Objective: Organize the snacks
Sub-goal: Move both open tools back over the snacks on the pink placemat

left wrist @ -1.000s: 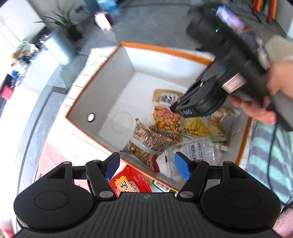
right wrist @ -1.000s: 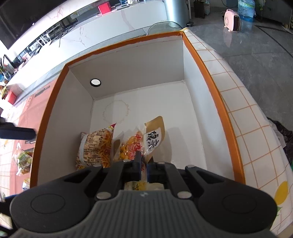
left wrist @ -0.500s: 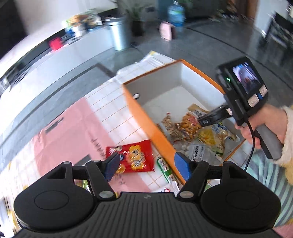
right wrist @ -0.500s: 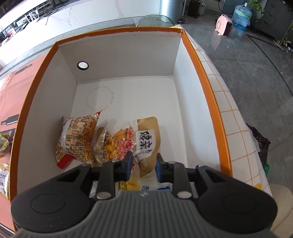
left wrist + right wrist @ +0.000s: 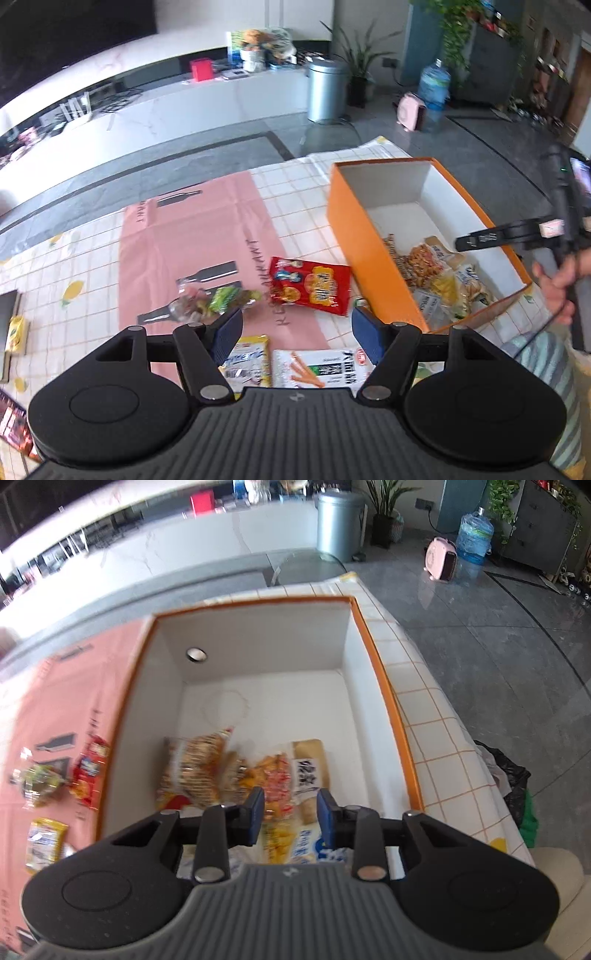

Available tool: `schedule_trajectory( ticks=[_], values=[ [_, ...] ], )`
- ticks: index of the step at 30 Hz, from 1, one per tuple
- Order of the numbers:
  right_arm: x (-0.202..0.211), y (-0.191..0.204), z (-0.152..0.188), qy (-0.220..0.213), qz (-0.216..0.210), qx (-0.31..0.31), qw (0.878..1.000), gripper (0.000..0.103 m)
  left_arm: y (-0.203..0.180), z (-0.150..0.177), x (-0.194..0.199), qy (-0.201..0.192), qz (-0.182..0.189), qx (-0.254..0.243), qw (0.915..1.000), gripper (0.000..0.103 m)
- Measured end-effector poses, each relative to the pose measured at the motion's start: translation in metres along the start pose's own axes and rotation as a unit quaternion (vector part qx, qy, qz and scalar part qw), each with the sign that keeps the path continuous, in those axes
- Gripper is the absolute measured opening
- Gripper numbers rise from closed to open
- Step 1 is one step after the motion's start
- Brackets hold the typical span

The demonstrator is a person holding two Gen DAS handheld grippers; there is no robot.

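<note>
The left claw (image 5: 295,328) stands wide with nothing between its blue pads, looking down over the snacks that lie loose on the surface (image 5: 92,266) outside the orange box (image 5: 373,258). The right claw (image 5: 290,814) hangs over the box's near end; its jaws have just been opening and now stand at a narrow gap, empty, with the packets in the box (image 5: 236,771) lying below and free of its pads. That reads as a drop finished on the right, so the coming pick most likely falls to the left hand.

The relation that matters: the red biscuit packet (image 5: 310,286) lies just beside the box's left wall, straight ahead of the left claw and a little toward the box. Its long axis runs roughly across the left wrist view, parallel to the line between the two pads, so the claw would likely need a roll of the wrist to close across the packet's short side. The clear packet with green contents (image 5: 218,301) lies farther from the box, ahead of the left pad. Closer to the claw than either, a yellow-topped sachet (image 5: 247,356) and a white packet printed with orange sticks (image 5: 317,367) sit nearly under it, part hidden by the claw's body. The left hand is nearer to all of these; the right is over the box.

The left wrist view alone shows the near sachets and the right claw (image 5: 476,242) from outside, with the person's hand (image 5: 561,288) on its handle. The right wrist view alone shows the box's bare far floor (image 5: 295,705), where room remains.
</note>
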State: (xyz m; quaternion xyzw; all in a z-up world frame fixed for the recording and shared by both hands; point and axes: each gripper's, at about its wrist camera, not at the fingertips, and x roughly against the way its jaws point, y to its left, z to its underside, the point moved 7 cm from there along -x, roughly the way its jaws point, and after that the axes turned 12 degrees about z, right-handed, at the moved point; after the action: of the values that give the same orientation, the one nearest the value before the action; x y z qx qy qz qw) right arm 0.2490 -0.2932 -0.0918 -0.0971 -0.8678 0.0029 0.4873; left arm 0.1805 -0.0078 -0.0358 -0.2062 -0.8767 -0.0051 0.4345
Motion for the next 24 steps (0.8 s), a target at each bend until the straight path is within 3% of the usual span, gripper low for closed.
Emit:
schedule_trajectory(
  ticks=[7, 14, 20, 24],
  values=[
    [0.069, 0.036, 0.027, -0.079, -0.084, -0.022, 0.993, 0.035, 0.029, 0.026, 0.029, -0.017, 0.006, 0.027, 0.9995, 0.079],
    [0.113, 0.083, 0.070, -0.138, -0.127, -0.015, 0.982, 0.041, 0.043, 0.052, 0.039, -0.005, 0.016, -0.014, 0.9998, 0.079],
    [0.108, 0.111, 0.114, -0.122, -0.132, -0.001, 0.984, 0.040, 0.056, 0.081, 0.024, 0.018, 0.020, 0.004, 0.9996, 0.079],
    [0.083, 0.130, 0.141, -0.093, -0.100, 0.037, 0.990, 0.040, 0.059, 0.092, 0.005, 0.037, 0.016, -0.005, 0.9992, 0.079]
  ],
)
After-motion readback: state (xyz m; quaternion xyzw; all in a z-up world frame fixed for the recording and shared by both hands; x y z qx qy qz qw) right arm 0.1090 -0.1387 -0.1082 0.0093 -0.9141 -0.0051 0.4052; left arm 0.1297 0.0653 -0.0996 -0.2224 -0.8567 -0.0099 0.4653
